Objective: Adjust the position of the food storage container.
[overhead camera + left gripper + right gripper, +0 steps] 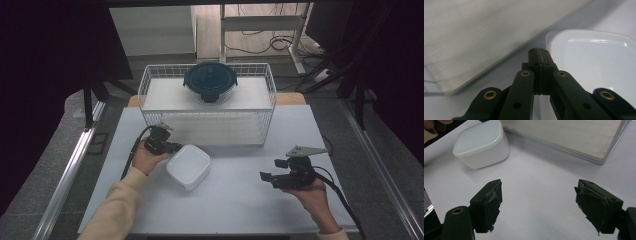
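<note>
Resting beside the white container [188,166], your left gripper [172,147] sits with its jaws pressed together and nothing pinched between them; in the left gripper view the tips of that gripper [539,53] meet just at the near corner of the container [594,62], though whether they actually touch its rim cannot be told. The container, a rounded square tub with its white lid on, stands on the white table [235,210] just in front of the wire basket [207,120], toward the basket's left end. Inside that basket, behind the container, a round glass bowl with a dark blue lid [210,81] sits near the back wall. Your right gripper [266,176] is held low over the table to the right of the container and well apart from it, its jaws spread wide with only bare tabletop between them. In the right gripper view the gripper [537,202] looks toward the container [482,143], which lies ahead and to the left, with the pale floor of the basket [574,135] beyond it.
</note>
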A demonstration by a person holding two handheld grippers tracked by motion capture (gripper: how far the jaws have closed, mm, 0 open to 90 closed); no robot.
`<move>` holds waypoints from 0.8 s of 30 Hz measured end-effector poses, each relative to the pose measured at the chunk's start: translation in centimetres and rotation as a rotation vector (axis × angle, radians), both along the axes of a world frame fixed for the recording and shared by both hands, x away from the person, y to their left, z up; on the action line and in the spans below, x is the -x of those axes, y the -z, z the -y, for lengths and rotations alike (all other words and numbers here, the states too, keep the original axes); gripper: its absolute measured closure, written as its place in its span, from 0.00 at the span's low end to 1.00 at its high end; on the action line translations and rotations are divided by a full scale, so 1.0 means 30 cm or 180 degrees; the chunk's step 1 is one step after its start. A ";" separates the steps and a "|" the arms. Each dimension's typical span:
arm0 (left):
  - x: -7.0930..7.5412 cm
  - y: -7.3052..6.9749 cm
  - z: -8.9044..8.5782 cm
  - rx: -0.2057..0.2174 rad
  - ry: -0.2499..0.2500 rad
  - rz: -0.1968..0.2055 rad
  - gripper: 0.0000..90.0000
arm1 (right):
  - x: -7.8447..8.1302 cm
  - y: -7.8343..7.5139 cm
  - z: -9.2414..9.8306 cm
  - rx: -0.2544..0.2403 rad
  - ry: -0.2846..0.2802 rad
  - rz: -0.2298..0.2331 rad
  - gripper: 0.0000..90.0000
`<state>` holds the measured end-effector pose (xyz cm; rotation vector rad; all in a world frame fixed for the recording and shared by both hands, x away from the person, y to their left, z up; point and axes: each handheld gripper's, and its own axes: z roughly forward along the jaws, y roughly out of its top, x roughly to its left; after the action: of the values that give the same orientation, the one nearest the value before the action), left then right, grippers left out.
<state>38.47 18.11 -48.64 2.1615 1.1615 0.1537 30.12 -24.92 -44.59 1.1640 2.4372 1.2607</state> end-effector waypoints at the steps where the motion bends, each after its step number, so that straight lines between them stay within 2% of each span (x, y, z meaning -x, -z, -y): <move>1: -0.001 0.001 0.002 -0.0013 0.0076 0.0017 1.00 | 0.000 0.000 0.001 0.0001 0.0001 -0.0002 0.23; 3: 0.005 0.001 0.019 0.0051 0.0106 -0.0002 1.00 | -0.001 0.000 0.003 -0.0006 0.0006 -0.0012 0.23; 5: 0.007 0.002 0.037 0.0085 0.0222 0.0009 1.00 | -0.002 0.000 0.004 -0.0008 0.0013 -0.0017 0.23; 8: 0.015 -0.012 0.079 -0.0089 0.0419 0.0068 1.00 | -0.002 0.002 0.003 -0.0008 0.0010 -0.0019 0.23; 10: 0.020 -0.022 0.112 -0.0080 0.0543 0.0094 1.00 | -0.001 0.002 0.003 -0.0020 0.0004 -0.0026 0.23; 11: 0.020 -0.022 0.112 -0.0080 0.0543 0.0094 1.00 | -0.001 0.002 0.003 -0.0020 0.0004 -0.0026 0.23; 12: 0.026 -0.027 0.144 -0.0055 0.0664 0.0081 1.00 | 0.000 0.001 0.003 -0.0027 0.0004 -0.0028 0.23; 15: 0.034 -0.030 0.182 -0.0115 0.0804 0.0076 1.00 | 0.000 0.000 0.004 -0.0028 0.0005 -0.0025 0.23; 19: 0.045 -0.033 0.230 -0.0084 0.0911 0.0049 1.00 | 0.000 0.000 0.008 -0.0032 0.0008 -0.0025 0.23; 24: 0.060 -0.039 0.292 -0.0124 0.1088 0.0062 1.00 | 0.001 -0.001 0.008 -0.0033 0.0009 -0.0031 0.23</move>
<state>36.67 9.36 -47.47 2.3502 0.7676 0.0466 30.10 -25.15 -44.57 1.1786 2.4378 1.2713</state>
